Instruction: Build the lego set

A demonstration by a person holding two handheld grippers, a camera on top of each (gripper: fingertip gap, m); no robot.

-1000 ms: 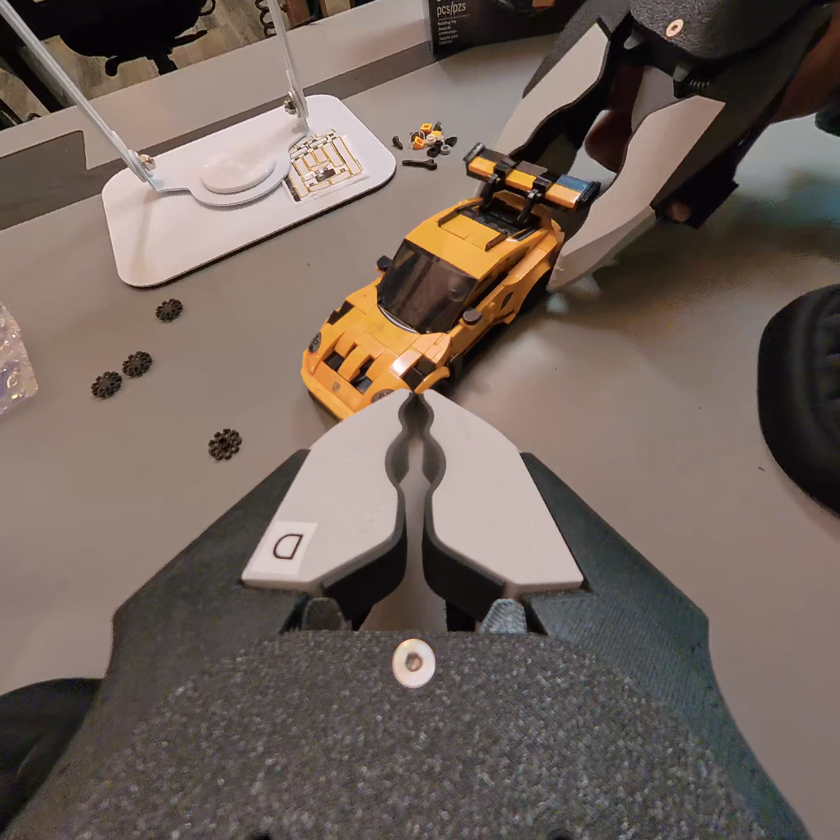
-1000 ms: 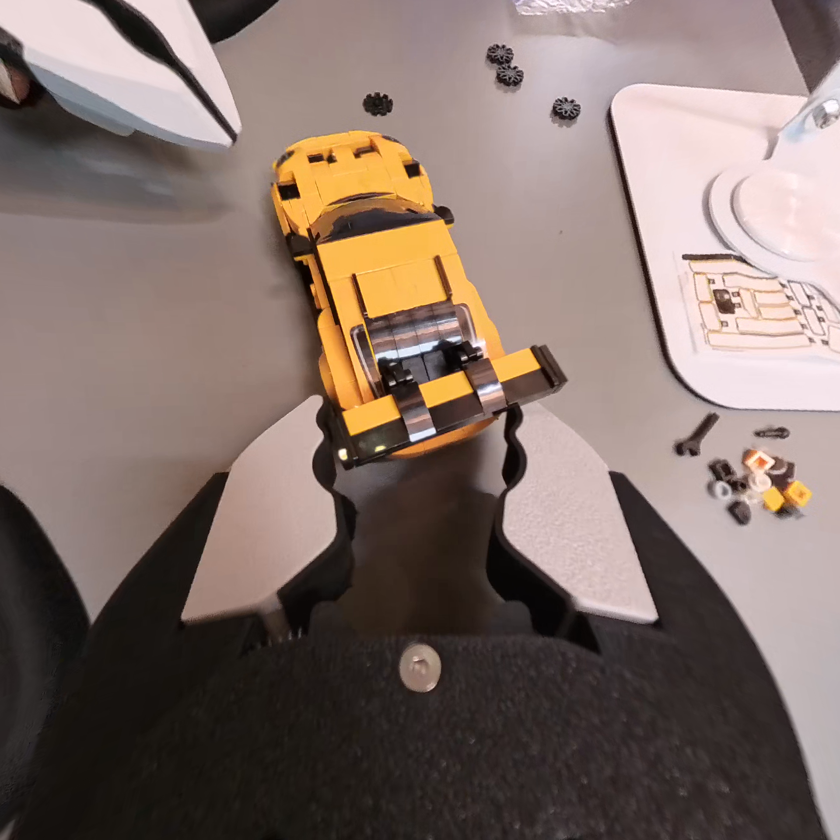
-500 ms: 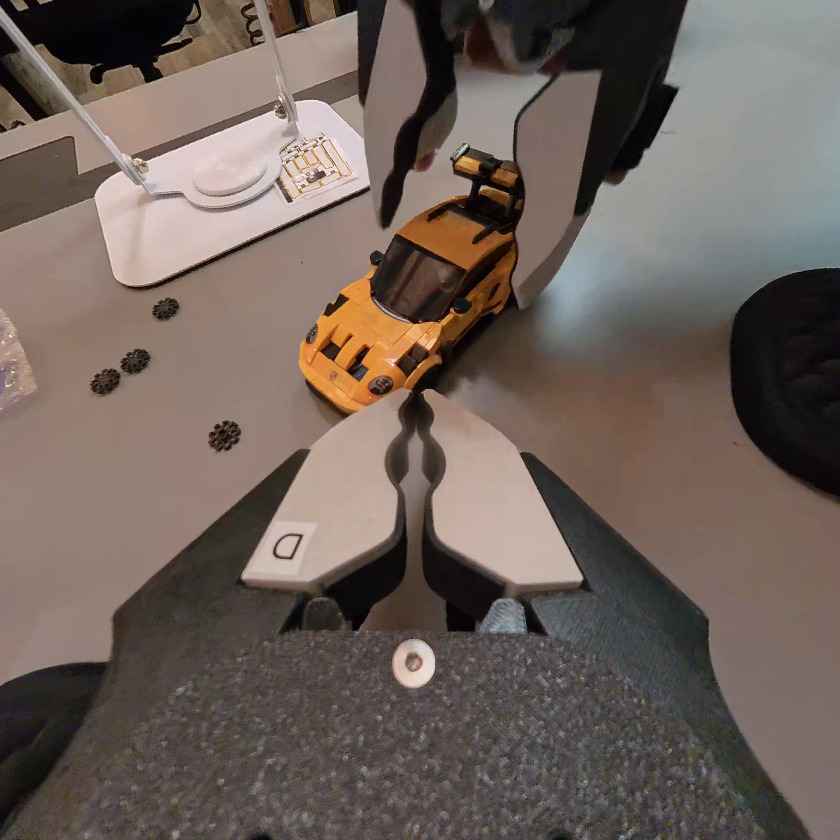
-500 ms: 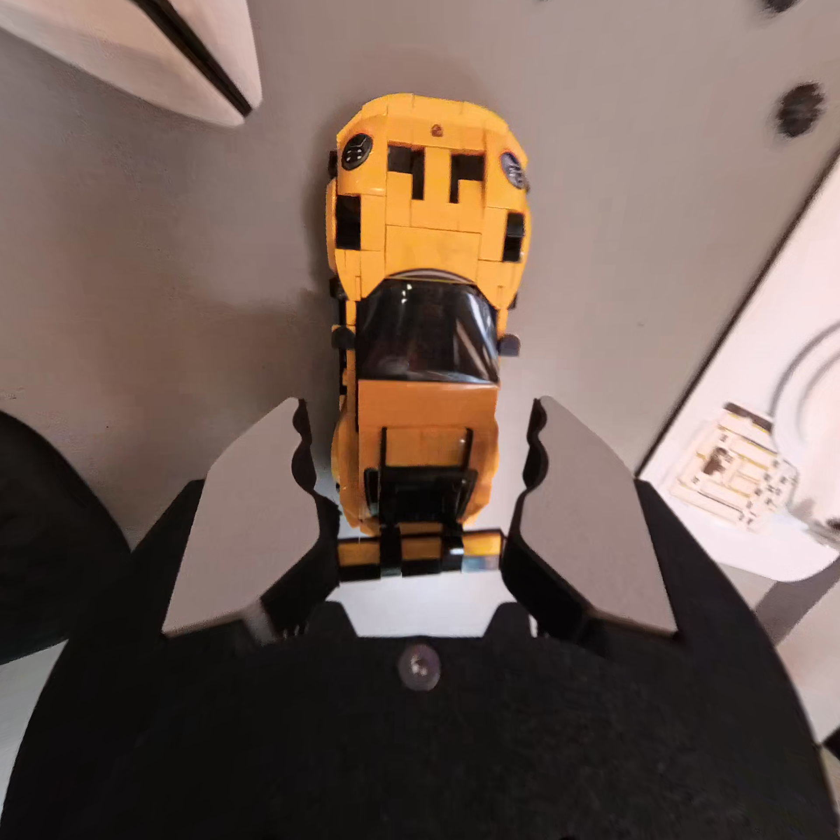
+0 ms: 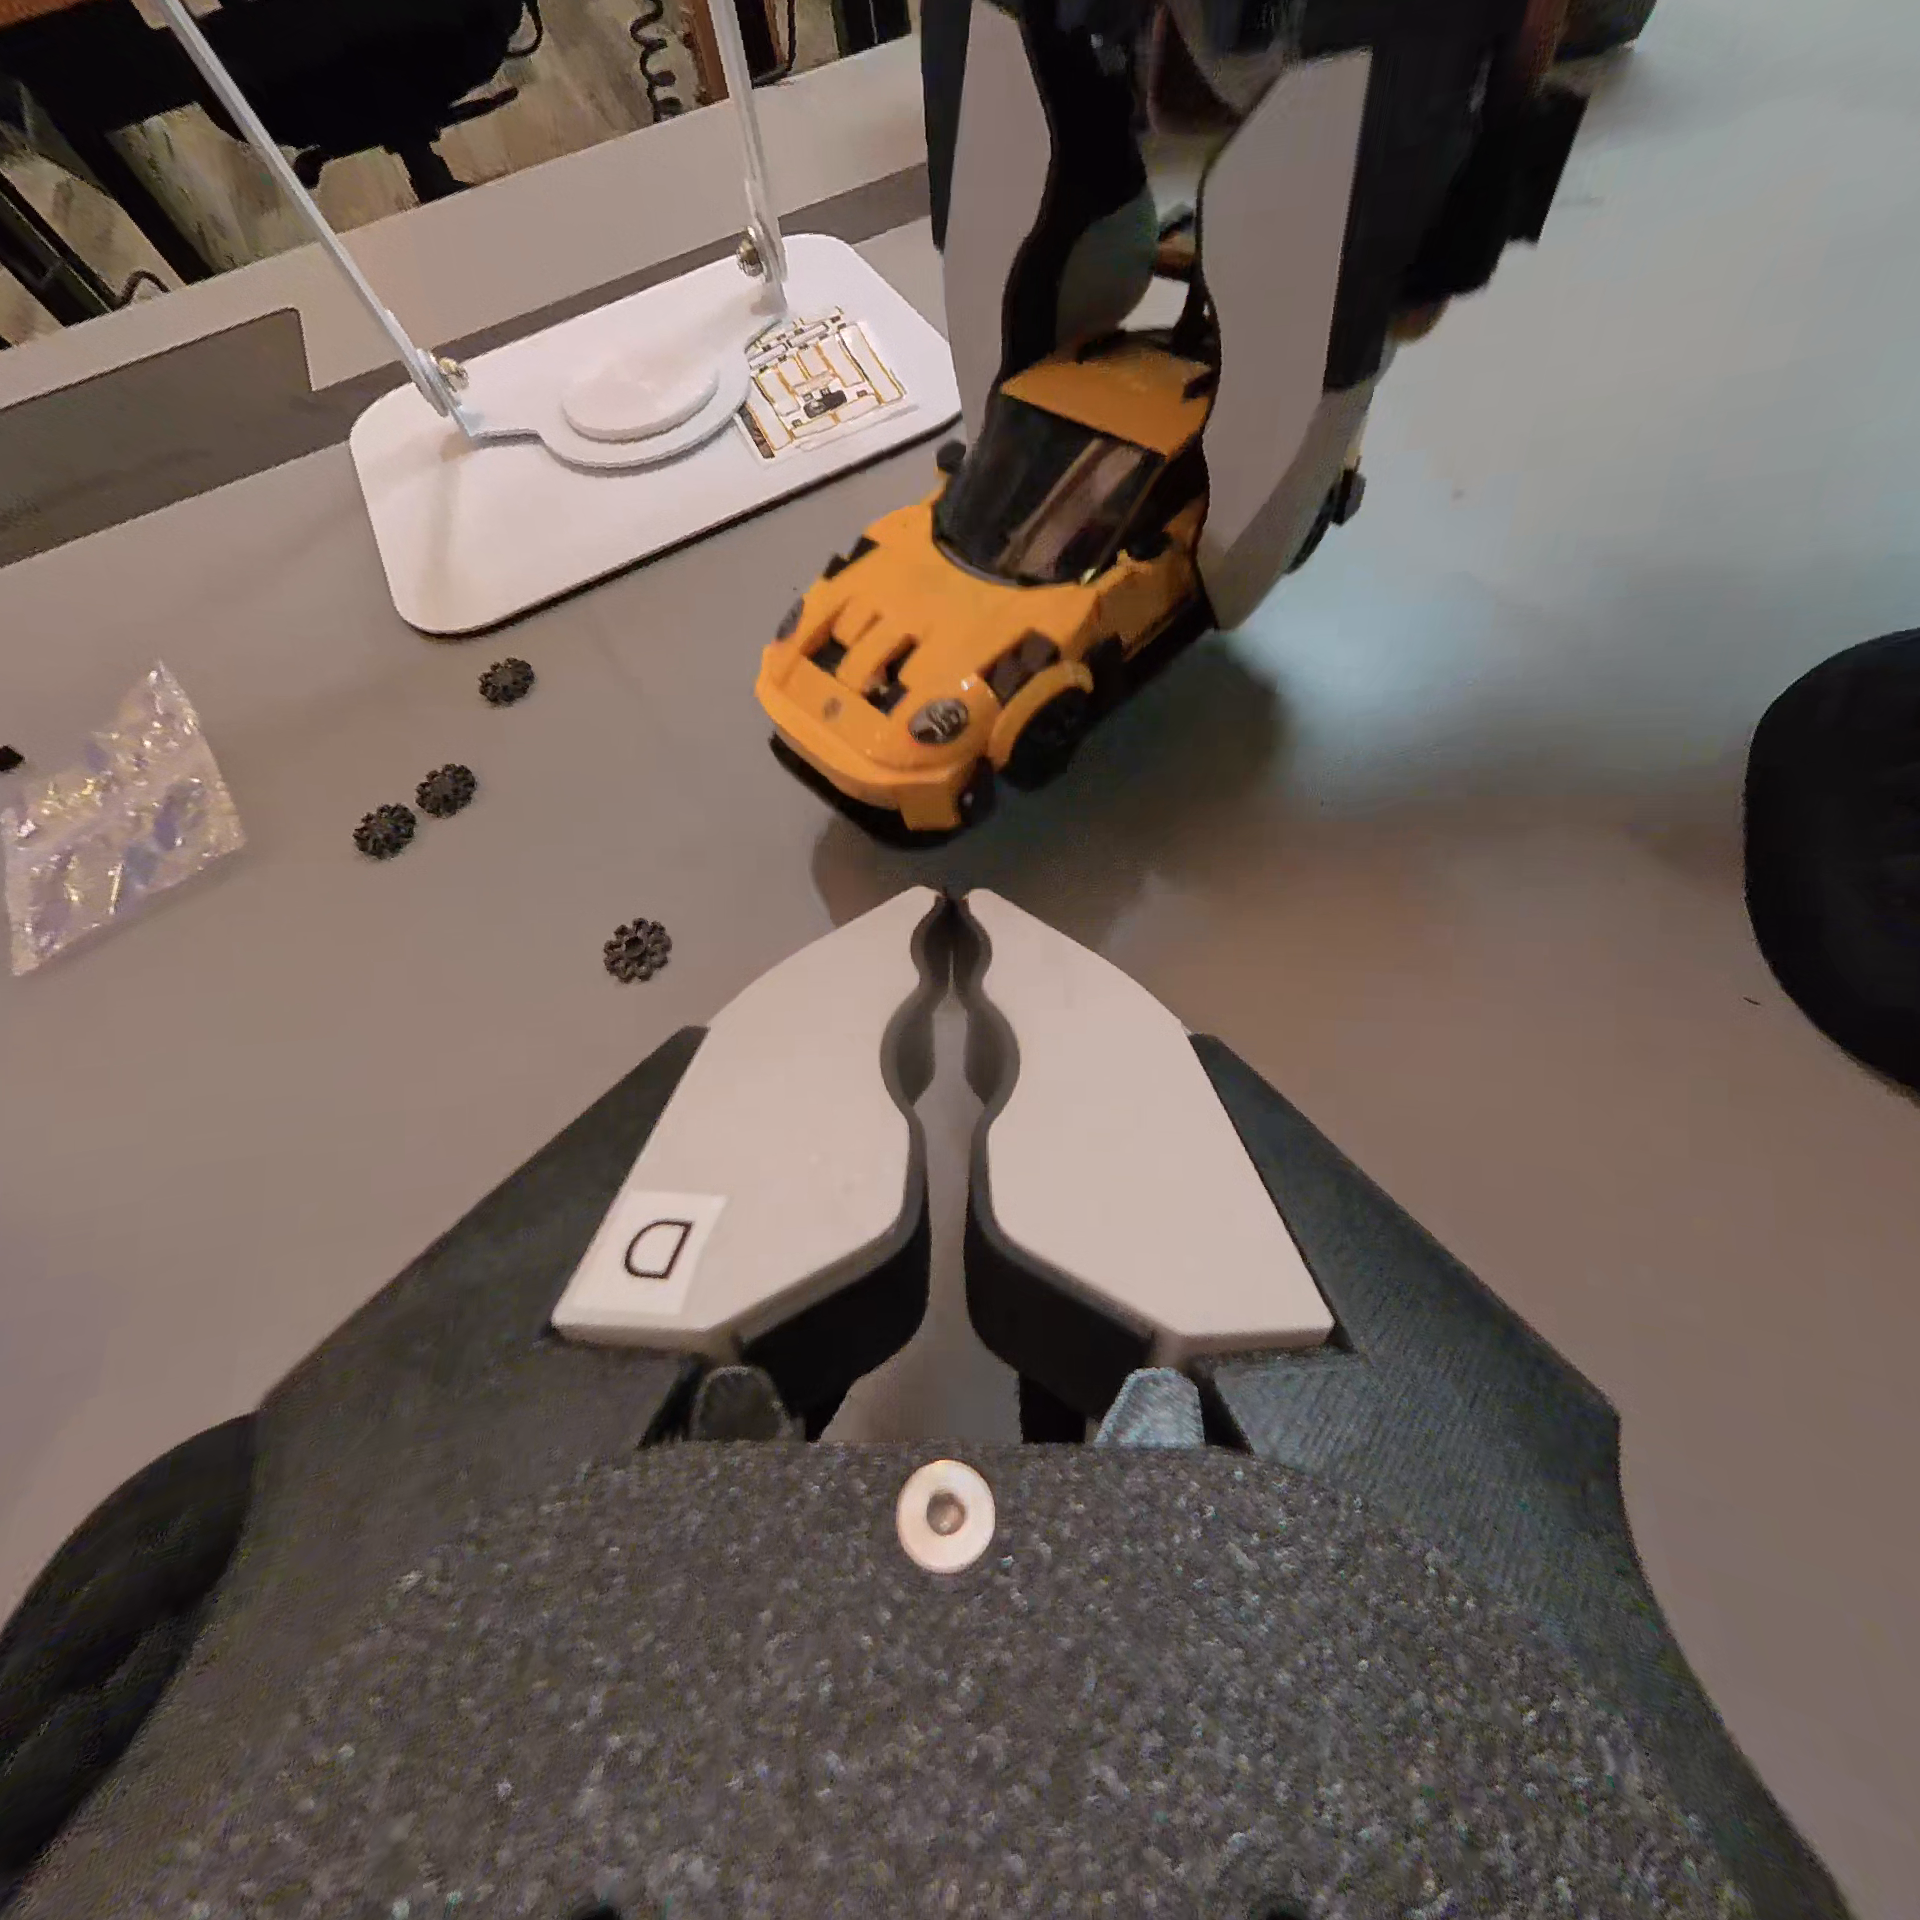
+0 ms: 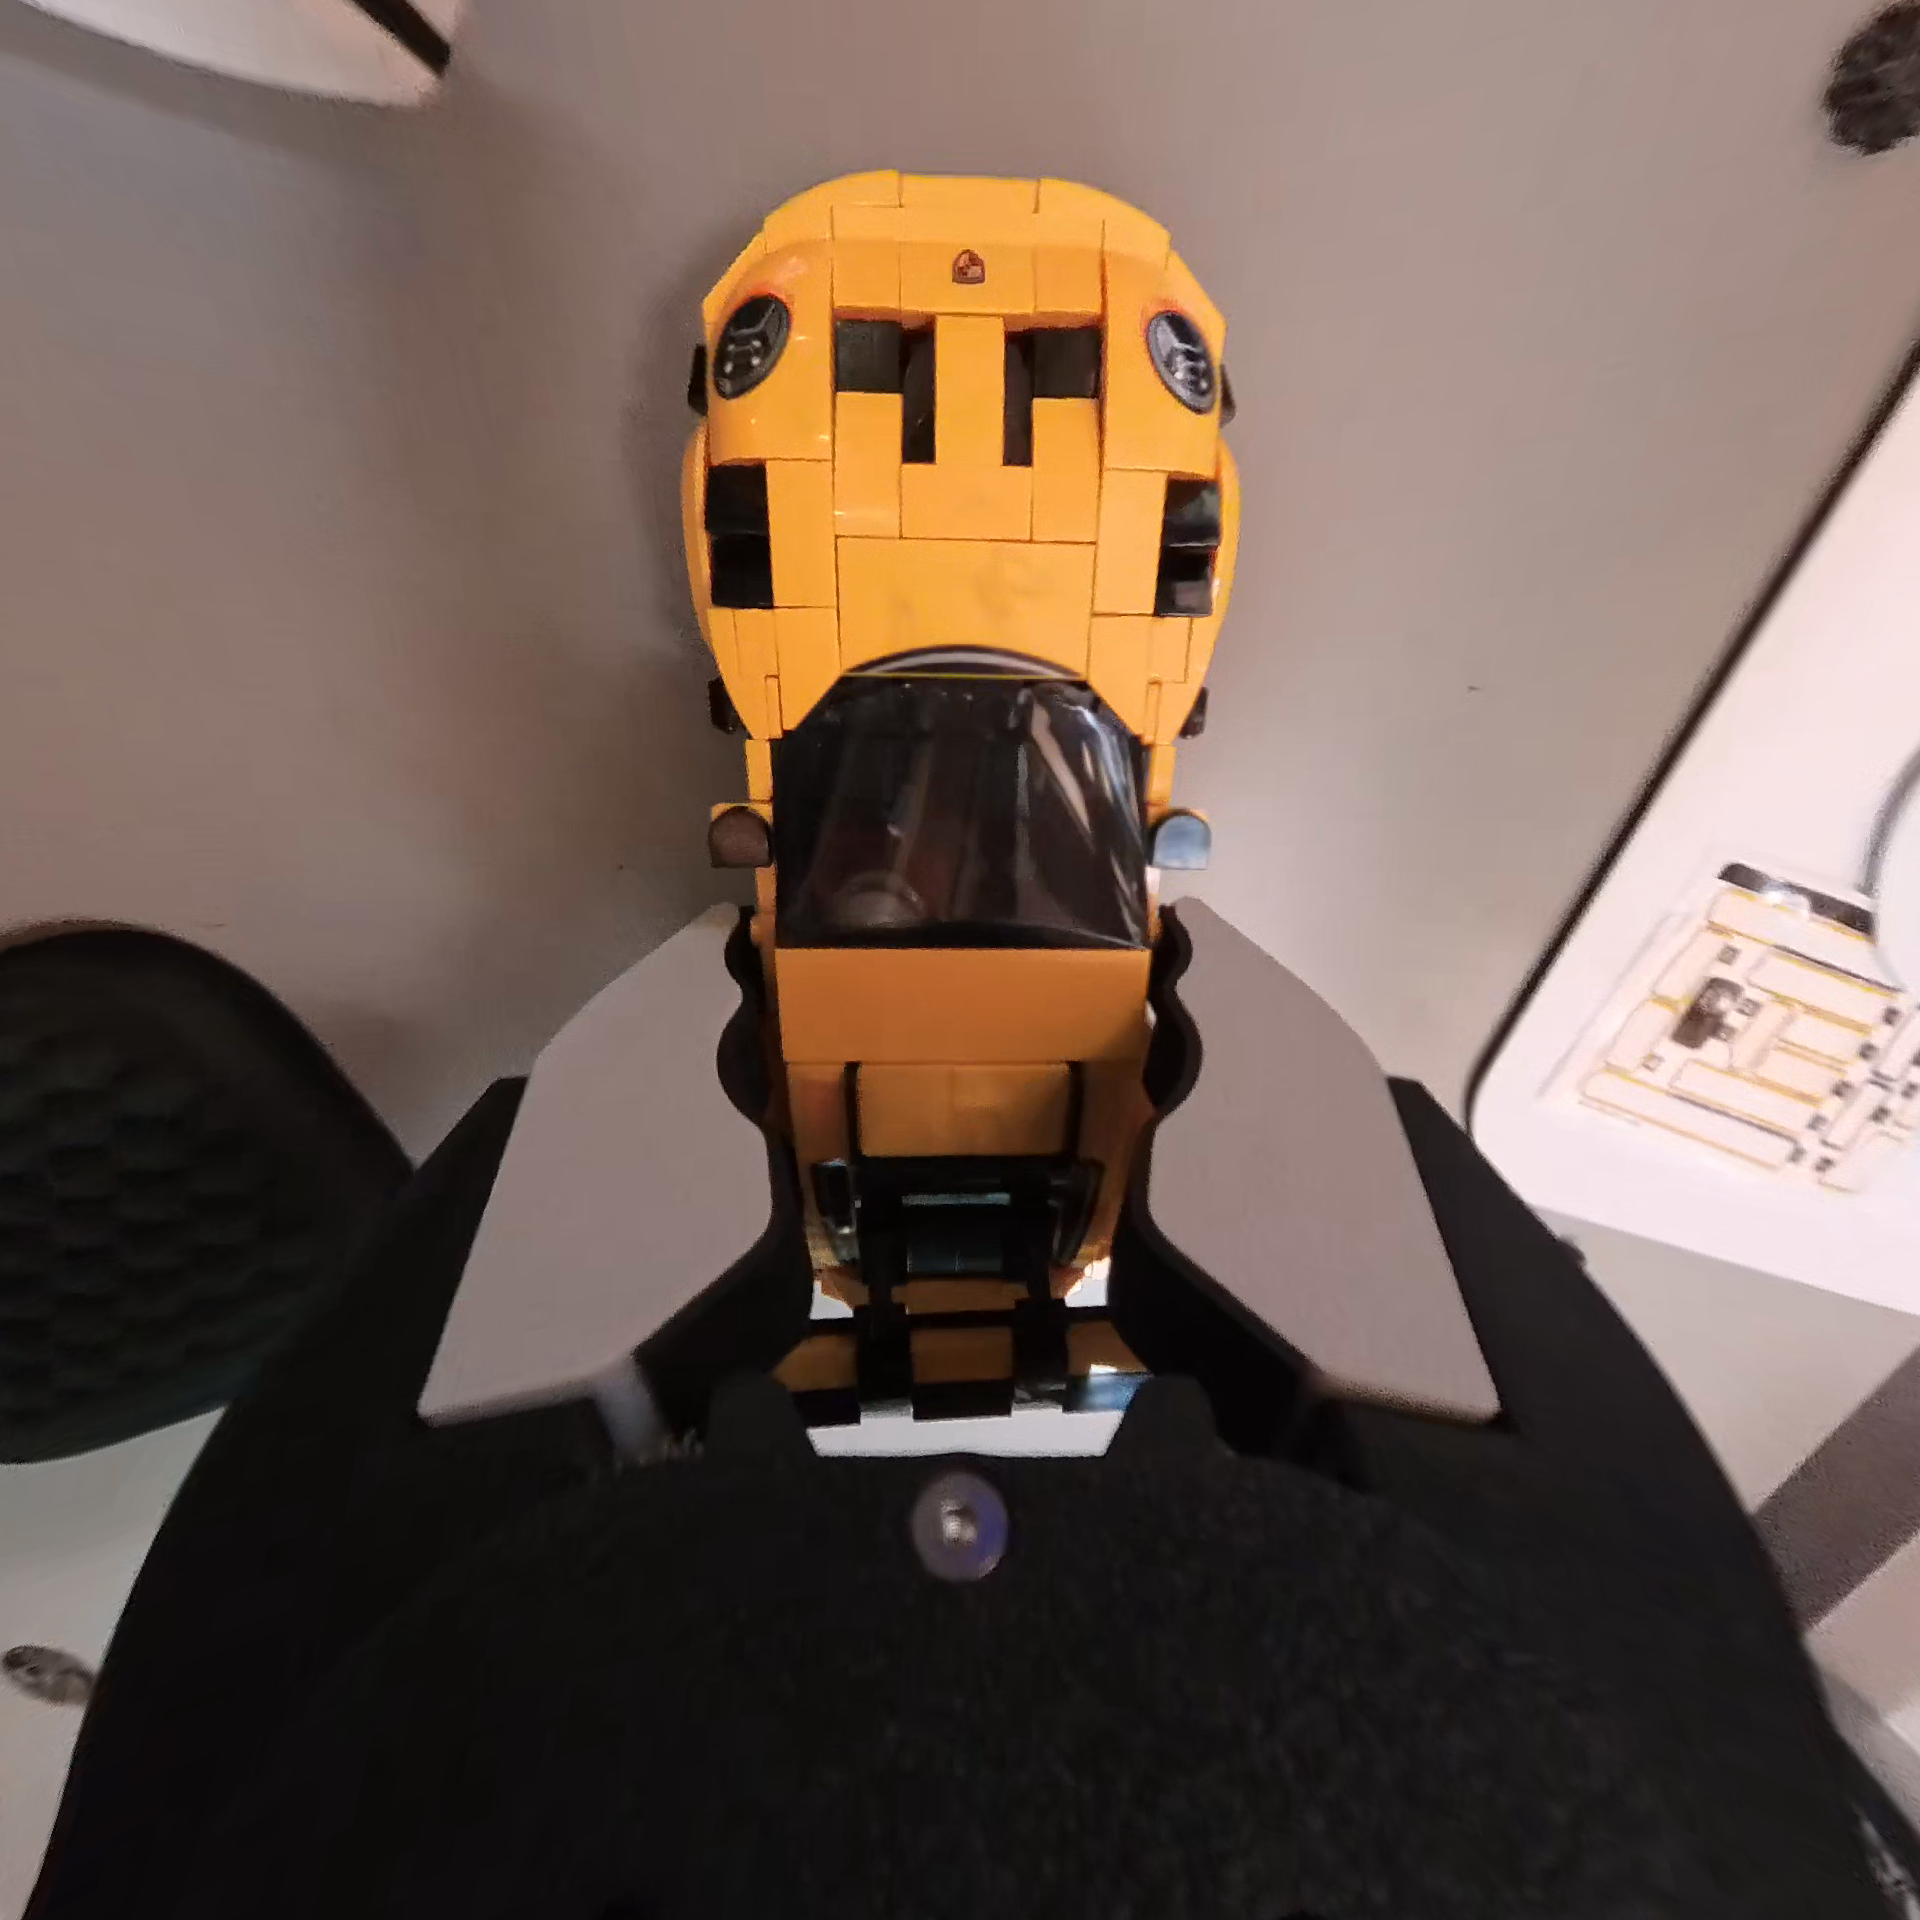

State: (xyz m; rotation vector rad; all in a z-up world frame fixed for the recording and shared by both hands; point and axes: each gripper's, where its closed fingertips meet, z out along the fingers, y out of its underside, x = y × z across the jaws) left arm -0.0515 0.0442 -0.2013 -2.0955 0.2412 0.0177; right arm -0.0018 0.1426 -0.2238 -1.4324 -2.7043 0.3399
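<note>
Starting left of the yellow car [image 5: 977,665], four loose black wheel hubs [image 5: 636,948] lie on the table; a careless sweep could scatter them. My left gripper [image 5: 951,914], pinched closed and empty, sits just before the car's nose. My right gripper [image 6: 956,925] clasps the car's flanks behind the windscreen; too hard a squeeze might pop the side bricks.

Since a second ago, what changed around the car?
The right hand-held gripper moved from behind the spoiler forward over the yellow car, its fingers closing in on the cabin sides. The left hand-held gripper stayed shut; the loose black wheel hubs stayed put.
</note>
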